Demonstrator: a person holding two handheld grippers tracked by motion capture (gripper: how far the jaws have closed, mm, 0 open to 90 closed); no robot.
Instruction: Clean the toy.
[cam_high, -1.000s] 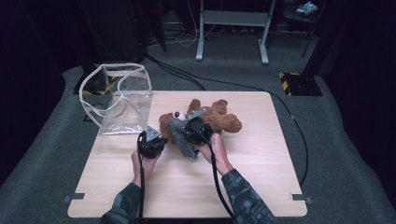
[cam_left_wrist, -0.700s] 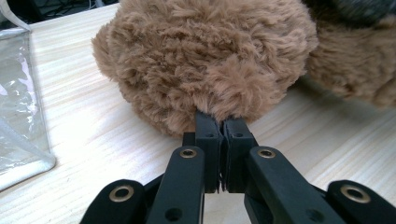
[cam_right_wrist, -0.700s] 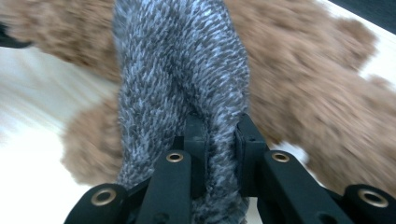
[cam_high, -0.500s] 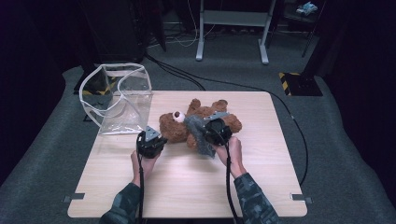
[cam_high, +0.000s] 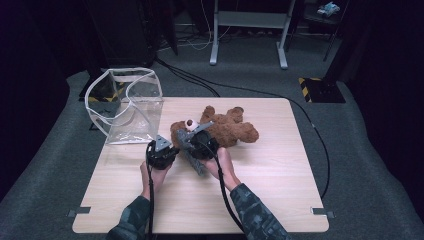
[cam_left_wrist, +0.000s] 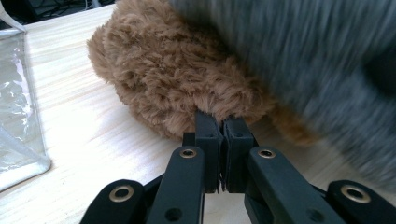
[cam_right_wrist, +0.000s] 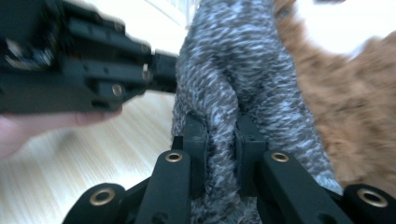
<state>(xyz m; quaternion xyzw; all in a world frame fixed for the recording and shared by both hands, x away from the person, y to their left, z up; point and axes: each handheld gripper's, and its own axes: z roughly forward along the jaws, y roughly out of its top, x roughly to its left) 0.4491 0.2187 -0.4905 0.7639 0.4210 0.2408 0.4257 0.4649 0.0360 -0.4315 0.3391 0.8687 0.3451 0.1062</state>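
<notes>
nearest, two forearms in patterned sleeves, coming in over the near edge of the light wooden table (cam_high: 280, 200), each hand wrapped round a black gripper with a cable trailing back along the arm.

left gripper (cam_left_wrist: 221, 136), just left of the toy: jaws pressed together at the tips, nipping a tuft of brown fur at the edge of the teddy bear (cam_left_wrist: 173, 79). in the high view, sitting low on the tabletop at the bear's near-left side (cam_high: 162, 152), with a grey plate on top.

right gripper (cam_right_wrist: 220, 135), touching distance from the other: jaws clamped on a fold of grey knitted cloth (cam_right_wrist: 233, 84), the fold pinched narrow between the pads and fanning out wider beyond them. brown fur just to the right of the cloth; the other gripper's black body at upper left, blurred. in the high view, a grey strip (cam_high: 192, 157) running from beside this gripper (cam_high: 202, 147) toward the near side.

beyond the grippers, the bear (cam_high: 225, 130) lying flat near the middle of the table, limbs spread, one eye up.

farther left, a clear plastic bag (cam_high: 127, 107) with a white rim, standing open at the table's far-left corner, well apart from the bear.

past the table, grey carpet, black cables and a metal stand's legs.
</notes>
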